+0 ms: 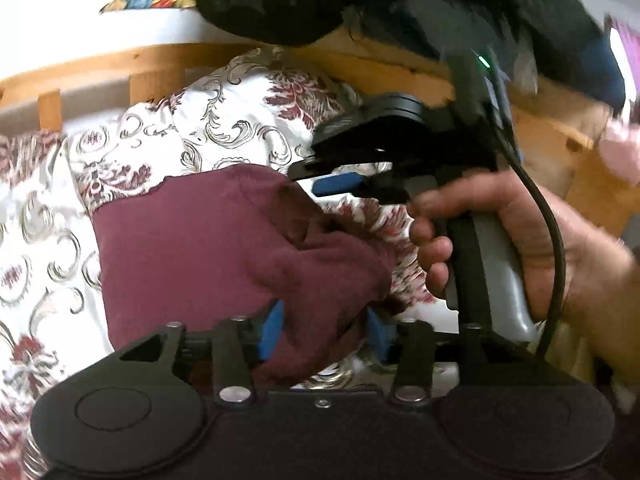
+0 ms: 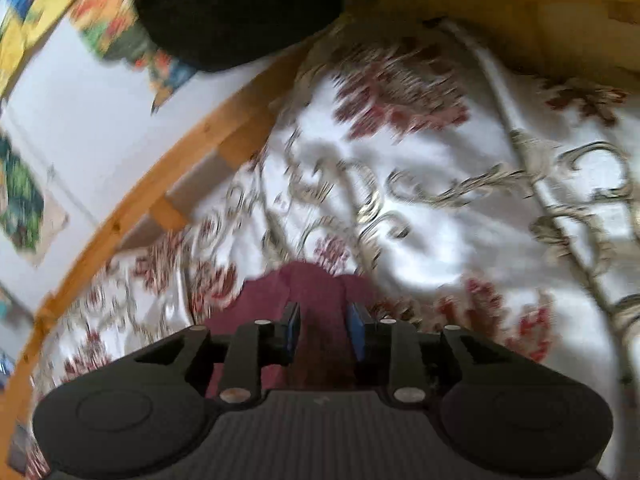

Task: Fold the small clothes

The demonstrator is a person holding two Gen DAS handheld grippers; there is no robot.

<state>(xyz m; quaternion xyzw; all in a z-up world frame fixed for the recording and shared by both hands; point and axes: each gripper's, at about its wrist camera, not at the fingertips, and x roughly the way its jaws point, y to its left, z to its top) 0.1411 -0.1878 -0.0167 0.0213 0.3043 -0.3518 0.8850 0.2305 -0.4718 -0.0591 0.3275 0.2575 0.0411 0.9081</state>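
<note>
Right wrist view motion-blurred throughout; bedspread point(image 2: 420, 200) pattern smeared. Maroon garment point(image 2: 316, 300) mostly hidden behind the right gripper point(image 2: 324, 332). In the left wrist view, left gripper point(image 1: 326, 326) pads partly buried in cloth.

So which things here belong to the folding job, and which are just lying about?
Job:
maroon cloth
left hand-held gripper, cloth between its pads
right hand-held gripper, cloth between its pads

Lying about:
patterned bedspread
wooden bed rail
dark bundle

One maroon garment point(image 1: 224, 248) lies at frame center. Two hand-held grippers appear: the left hand-held gripper point(image 1: 326, 330) at bottom center, the right hand-held gripper point(image 1: 320, 178) at center right. One patterned bedspread point(image 1: 248, 120).
</note>
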